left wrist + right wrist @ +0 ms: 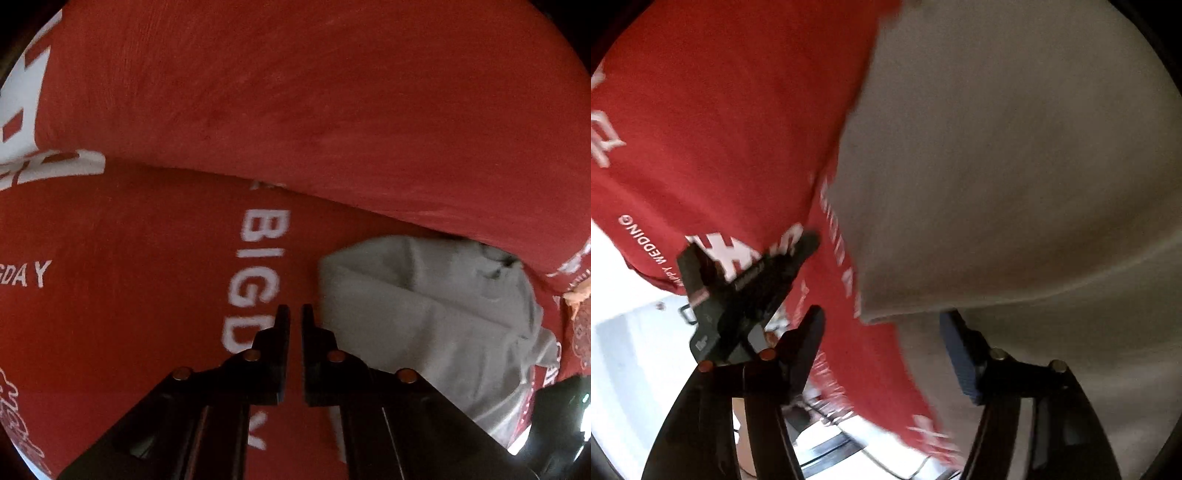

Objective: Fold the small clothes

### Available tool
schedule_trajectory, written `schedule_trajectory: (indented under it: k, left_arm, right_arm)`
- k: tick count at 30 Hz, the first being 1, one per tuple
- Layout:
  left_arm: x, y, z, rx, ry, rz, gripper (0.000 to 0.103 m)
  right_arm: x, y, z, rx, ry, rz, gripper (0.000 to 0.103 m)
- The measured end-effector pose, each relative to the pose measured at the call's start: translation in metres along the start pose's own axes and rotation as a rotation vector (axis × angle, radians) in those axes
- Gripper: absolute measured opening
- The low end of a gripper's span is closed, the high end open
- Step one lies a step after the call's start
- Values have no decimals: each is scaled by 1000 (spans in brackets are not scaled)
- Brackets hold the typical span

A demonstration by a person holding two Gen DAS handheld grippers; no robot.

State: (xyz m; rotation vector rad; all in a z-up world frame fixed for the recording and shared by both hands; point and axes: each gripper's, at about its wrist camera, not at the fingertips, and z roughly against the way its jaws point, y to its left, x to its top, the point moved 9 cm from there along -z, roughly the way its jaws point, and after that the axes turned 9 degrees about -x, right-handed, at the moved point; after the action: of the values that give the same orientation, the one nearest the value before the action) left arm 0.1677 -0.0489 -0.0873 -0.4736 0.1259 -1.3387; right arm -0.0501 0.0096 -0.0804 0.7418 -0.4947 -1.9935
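A grey garment [424, 314] lies crumpled on a red cloth [147, 277] printed with white letters, to the right of my left gripper [294, 314]. The left gripper's jaws stand almost together with a thin gap and nothing between them, just above the red cloth. In the right wrist view the grey garment [1015, 166] fills the right side, over the red cloth [720, 129]. My right gripper [882, 317] is open wide, with a folded edge of the grey garment hanging between its fingers. The other gripper's black body [746, 291] shows at the left.
The red cloth rises in a large fold [332, 92] behind the grey garment. In the right wrist view the cloth's edge hangs over a bright floor [628, 350] with cables [831, 443] below.
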Motion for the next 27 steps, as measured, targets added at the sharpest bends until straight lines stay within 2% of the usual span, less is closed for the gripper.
schedule_trajectory:
  k: [3, 5, 7, 8, 10, 11, 13, 14, 18, 20, 23, 24, 27]
  left_arm:
    - [-4, -21, 4, 14, -4, -32, 5]
    - [-16, -64, -19, 3, -7, -46, 5]
    - [-29, -77, -26, 6, -5, -57, 5]
    - [-33, -78, -29, 9, 2, -59, 5]
    - [-43, -79, -40, 9, 30, -52, 5]
    - [-49, -79, -48, 17, 47, -44, 5]
    - [-59, -64, -49, 58, 63, -40, 5]
    - [-63, -62, -52, 75, 66, -38, 5]
    - [-68, -59, -56, 84, 36, -13, 5]
    - [-67, -58, -56, 91, 37, -6, 5]
    - [-63, -50, -46, 114, 31, 7, 5]
    - [-61, -48, -44, 121, 28, 13, 5]
    - [-46, -37, -39, 132, 19, 49, 5]
  right_arm:
    - [35, -65, 70, -162, -145, -82, 69]
    - [53, -113, 110, -213, -220, -196, 69]
    - [68, -149, 130, -220, -247, -307, 69]
    - [75, -163, 136, -197, -255, -356, 69]
    - [85, -173, 135, -169, -264, -370, 68]
    - [92, -174, 138, -172, -275, -351, 51]
    - [111, -161, 141, -227, -274, -205, 8]
    - [116, -146, 135, -254, -279, -148, 8]
    - [130, -75, 149, -235, -383, 169, 8]
    - [134, -74, 166, -251, -406, 245, 8]
    - [146, -107, 170, -268, -367, 196, 8]
    - [151, -117, 164, -298, -353, 168, 8]
    - [150, -155, 154, -329, -285, 73, 13]
